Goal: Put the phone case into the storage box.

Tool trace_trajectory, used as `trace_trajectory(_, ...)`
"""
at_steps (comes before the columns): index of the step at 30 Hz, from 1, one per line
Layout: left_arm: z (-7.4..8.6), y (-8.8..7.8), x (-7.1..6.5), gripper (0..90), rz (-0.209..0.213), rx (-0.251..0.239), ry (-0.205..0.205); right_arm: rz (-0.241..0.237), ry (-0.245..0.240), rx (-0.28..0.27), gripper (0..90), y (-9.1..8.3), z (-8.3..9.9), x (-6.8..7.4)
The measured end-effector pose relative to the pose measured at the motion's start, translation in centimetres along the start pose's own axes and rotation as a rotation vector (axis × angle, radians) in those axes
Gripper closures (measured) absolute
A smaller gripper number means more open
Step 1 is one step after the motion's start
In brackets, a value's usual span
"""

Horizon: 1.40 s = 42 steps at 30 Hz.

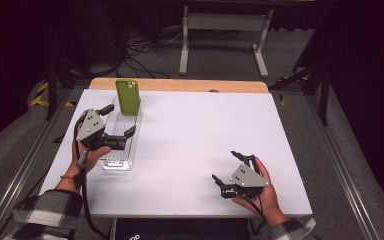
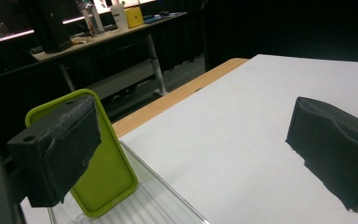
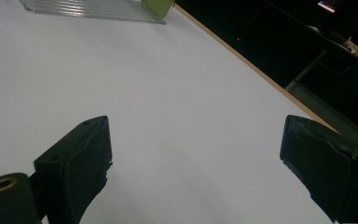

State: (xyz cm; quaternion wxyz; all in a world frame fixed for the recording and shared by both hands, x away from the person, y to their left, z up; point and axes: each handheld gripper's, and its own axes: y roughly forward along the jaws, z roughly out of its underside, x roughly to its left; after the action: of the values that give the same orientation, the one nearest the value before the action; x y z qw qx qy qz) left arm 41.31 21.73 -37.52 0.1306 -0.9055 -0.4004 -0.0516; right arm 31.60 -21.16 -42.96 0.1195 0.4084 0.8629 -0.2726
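While left tongs [image 1: 119, 121] are hovering wide open, holding nothing, by green phone [image 1: 128, 96] propped upright in clear rack [image 1: 111, 165] near counter's far-left corner, risk: a pad's clipping phone edge, tipping it. Right tongs [image 1: 228, 166] also sitting open, empty, near-right corner.

Even overhead light falls bright on the flat white table top [image 1: 195, 135] while the surrounding room stays dark, both gripper views are soft, and shadows are faint.
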Motion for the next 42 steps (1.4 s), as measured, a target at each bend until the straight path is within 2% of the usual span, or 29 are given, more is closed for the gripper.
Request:
trace_trajectory(16, -0.1, -0.5, -0.7, 3.2, 0.021, -0.012, 0.008, 0.000, 0.001, 0.000, 9.8, 0.0, 0.0, 0.0)
trace_trajectory(24, -0.3, -1.1, -1.0, 3.2, 0.033, -0.029, 0.015, -0.002, 0.000, -0.001, 9.8, 0.0, 0.0, 0.0)
trace_trajectory(42, -0.1, -2.5, -1.8, 3.2, 0.052, -0.029, 0.025, -0.011, 0.001, 0.001, 9.8, 0.2, -0.1, 0.2)
